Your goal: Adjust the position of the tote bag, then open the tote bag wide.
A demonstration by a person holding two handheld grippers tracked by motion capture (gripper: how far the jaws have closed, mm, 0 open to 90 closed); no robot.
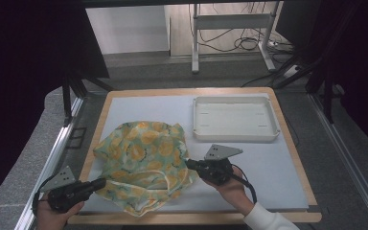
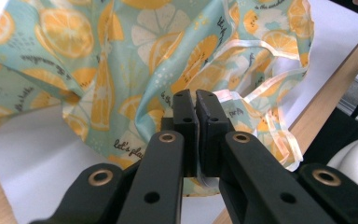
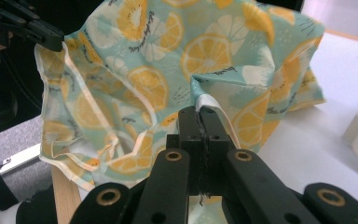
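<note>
While both grippers are clamped on it, the lemon-print cloth [image 1: 141, 160] lies bunched on the grey mat [image 1: 278, 167], near the front-left of the white tray [image 1: 235, 118] and well apart from it.

Item 1, cloth: pale green fabric with orange and yellow citrus slices and a white binding along its hem; crumpled, its near edge hanging past the mat over the wooden table edge [image 1: 196, 218].

Item 2, left gripper [image 1: 100, 182]: held level at the cloth's near-left corner, farthest from the tray; its black jaws are pressed together on a fold of fabric beside the white hem, as the left gripper view [image 2: 196, 105] shows.

Item 3, right gripper [image 1: 190, 163]: at the cloth's right edge, on the side nearer the tray; jaws closed tight on a strip of white hem, seen in the right gripper view [image 3: 199, 112].

Item 4, tray: shallow, rectangular, standing on the mat's far right part.
</note>
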